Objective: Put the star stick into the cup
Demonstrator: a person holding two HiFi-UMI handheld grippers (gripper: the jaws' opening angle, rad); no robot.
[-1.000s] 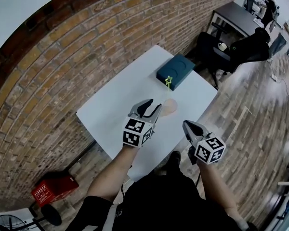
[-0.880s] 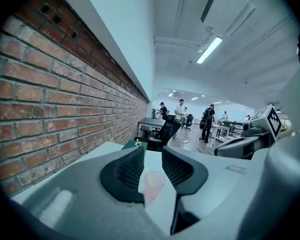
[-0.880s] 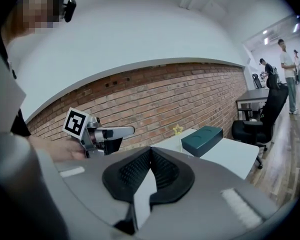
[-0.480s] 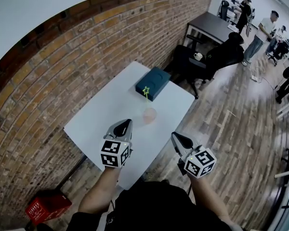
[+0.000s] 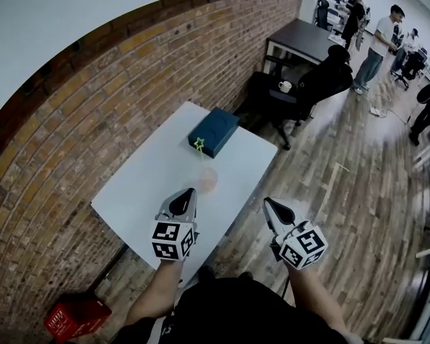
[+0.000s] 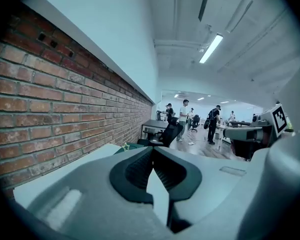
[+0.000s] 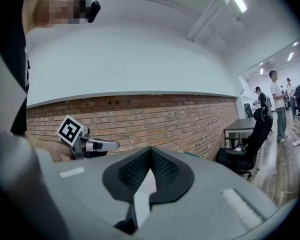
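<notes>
A yellow-green star stick (image 5: 199, 144) stands tilted in the pale pink cup (image 5: 208, 179) near the middle of the white table (image 5: 143, 185). My left gripper (image 5: 187, 195) is shut and empty, hovering over the table's near edge a little short of the cup. In the left gripper view its jaws (image 6: 153, 149) meet, and the star (image 6: 126, 147) peeks above them. My right gripper (image 5: 269, 205) is shut too and holds nothing, off the table's right side. In the right gripper view its tips (image 7: 150, 149) touch.
A dark teal box (image 5: 213, 131) lies at the table's far end, just behind the star. A brick wall (image 5: 93, 99) runs along the left. A black chair (image 5: 312, 88) and a dark desk (image 5: 304, 38) stand beyond, with people farther back. A red crate (image 5: 72, 319) sits on the floor.
The left gripper was open near the cup; it has shut and drawn back toward the near table edge. The star stick stays in the cup. The head view has shifted.
</notes>
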